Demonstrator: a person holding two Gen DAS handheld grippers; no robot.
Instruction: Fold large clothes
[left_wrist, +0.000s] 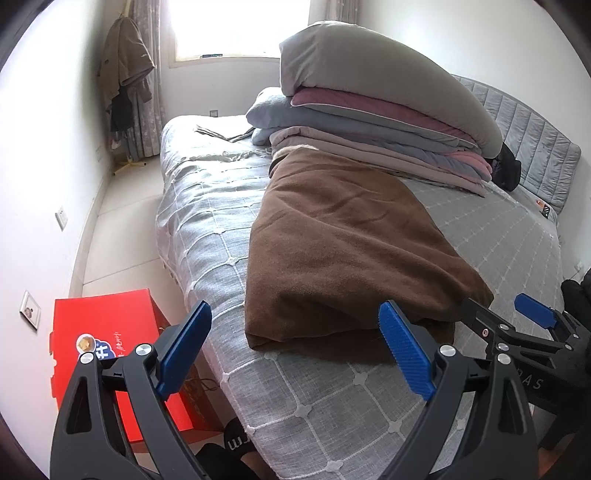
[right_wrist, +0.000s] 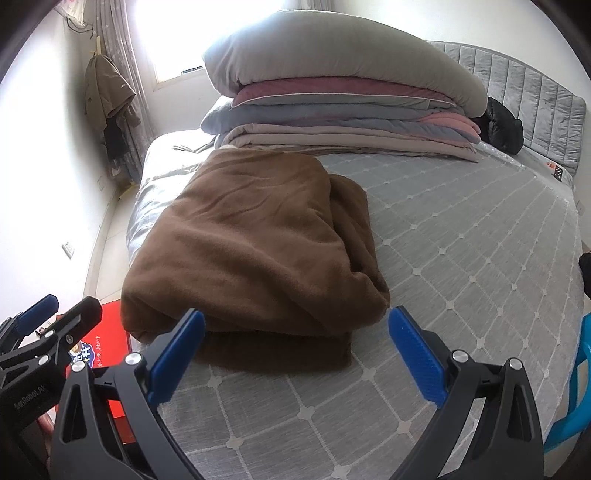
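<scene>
A brown fleece garment lies folded into a long thick bundle on the grey checked bed, its near end close to the front edge. In the right wrist view the same brown garment shows stacked layers at its near end. My left gripper is open, held just short of the bundle's near left corner, nothing between its blue pads. My right gripper is open too, empty, in front of the bundle's near right corner. The right gripper also shows at the right of the left wrist view.
A tall stack of folded quilts fills the back of the bed by the grey headboard. A red box stands on the floor at the bed's left. Coats hang in the corner. A blue plastic chair is at the right.
</scene>
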